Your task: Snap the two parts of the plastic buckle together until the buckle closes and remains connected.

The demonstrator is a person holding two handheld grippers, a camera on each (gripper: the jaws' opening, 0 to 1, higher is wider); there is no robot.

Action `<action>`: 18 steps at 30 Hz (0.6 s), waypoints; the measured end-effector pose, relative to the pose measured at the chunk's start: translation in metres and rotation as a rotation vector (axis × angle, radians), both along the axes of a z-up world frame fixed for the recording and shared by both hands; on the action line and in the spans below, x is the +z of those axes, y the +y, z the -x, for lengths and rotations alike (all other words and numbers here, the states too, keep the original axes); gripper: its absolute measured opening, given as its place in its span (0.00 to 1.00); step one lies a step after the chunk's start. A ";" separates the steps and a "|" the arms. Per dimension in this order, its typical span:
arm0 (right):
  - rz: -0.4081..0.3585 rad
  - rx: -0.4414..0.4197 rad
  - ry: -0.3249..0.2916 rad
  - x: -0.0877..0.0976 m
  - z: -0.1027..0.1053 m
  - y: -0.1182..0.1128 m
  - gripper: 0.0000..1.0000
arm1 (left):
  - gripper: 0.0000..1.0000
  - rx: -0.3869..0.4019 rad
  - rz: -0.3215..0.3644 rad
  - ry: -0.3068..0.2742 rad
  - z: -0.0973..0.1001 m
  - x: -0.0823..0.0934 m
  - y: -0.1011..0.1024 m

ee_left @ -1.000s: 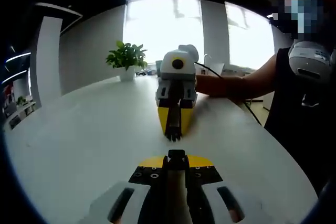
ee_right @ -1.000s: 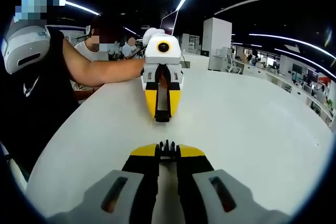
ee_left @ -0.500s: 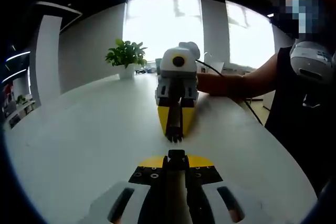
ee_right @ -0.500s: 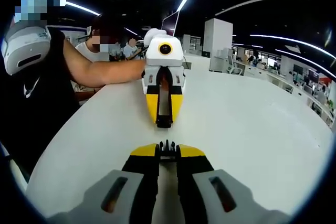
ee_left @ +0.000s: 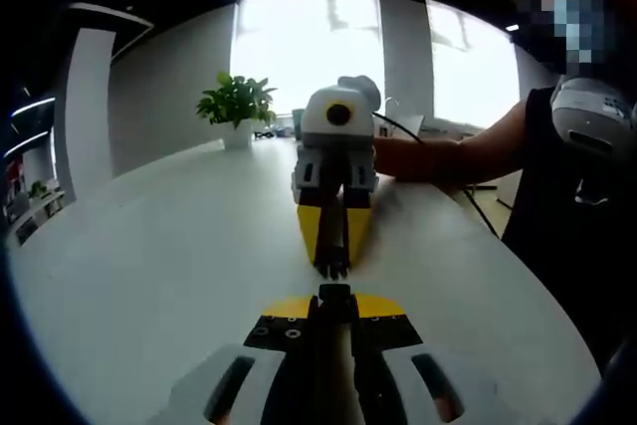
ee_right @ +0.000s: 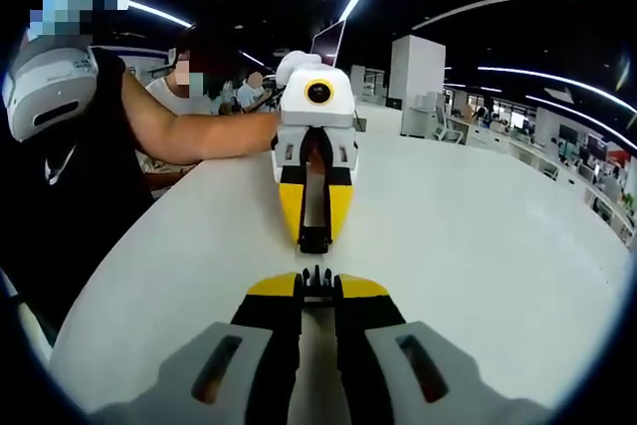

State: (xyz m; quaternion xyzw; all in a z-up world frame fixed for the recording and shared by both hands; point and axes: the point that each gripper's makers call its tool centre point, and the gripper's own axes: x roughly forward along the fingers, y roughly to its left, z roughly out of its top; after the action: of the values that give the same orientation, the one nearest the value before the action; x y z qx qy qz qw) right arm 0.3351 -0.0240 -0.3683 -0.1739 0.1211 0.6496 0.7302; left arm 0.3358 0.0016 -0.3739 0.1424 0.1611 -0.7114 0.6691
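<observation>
So the left gripper (ee_left: 333, 298) is sitting with its yellow-and-black jaws pinched shut on a small black plastic buckle half (ee_left: 334, 293), which is poking out just past the tips; directly ahead of it, nearly touching, the right gripper (ee_left: 333, 264) is pointing back nose to nose over the white round table (ee_left: 149, 266). A green potted plant (ee_left: 237, 106) is standing far behind the right gripper, and a person's bare forearm (ee_left: 448, 158) is reaching in just beside it on that gripper's far end.

From the right gripper view it's the mirror picture; the right gripper (ee_right: 317, 284) is clamped tight on the other black buckle half with prongs (ee_right: 317, 277), and the left gripper (ee_right: 315, 238) is facing it, tips just apart.

My guess on handling: these halves are light, stiff, slick plastic, and the prongs are the springy, breakable bit; so the hold belongs on the flat body at the strap end, leaving the mating ends free; they're looking lined up, but any tilt is probably going to make a piece twist in the jaws.
</observation>
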 end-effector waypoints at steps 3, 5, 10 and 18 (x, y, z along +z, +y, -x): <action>-0.001 0.003 -0.001 0.000 0.001 0.001 0.11 | 0.11 -0.003 -0.003 0.001 0.001 0.000 -0.001; -0.006 0.007 -0.001 0.001 0.002 0.003 0.11 | 0.11 -0.003 0.000 0.003 0.001 0.000 -0.001; -0.011 0.009 -0.004 0.002 0.003 0.005 0.11 | 0.11 -0.003 -0.004 0.001 0.001 -0.001 -0.001; -0.010 0.007 -0.002 0.002 0.002 0.004 0.11 | 0.11 -0.007 -0.006 0.000 0.002 -0.001 -0.004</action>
State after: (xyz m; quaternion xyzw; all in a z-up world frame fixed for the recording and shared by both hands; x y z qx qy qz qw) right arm 0.3333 -0.0198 -0.3664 -0.1710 0.1166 0.6525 0.7290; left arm 0.3339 -0.0028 -0.3748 0.1448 0.1626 -0.7133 0.6661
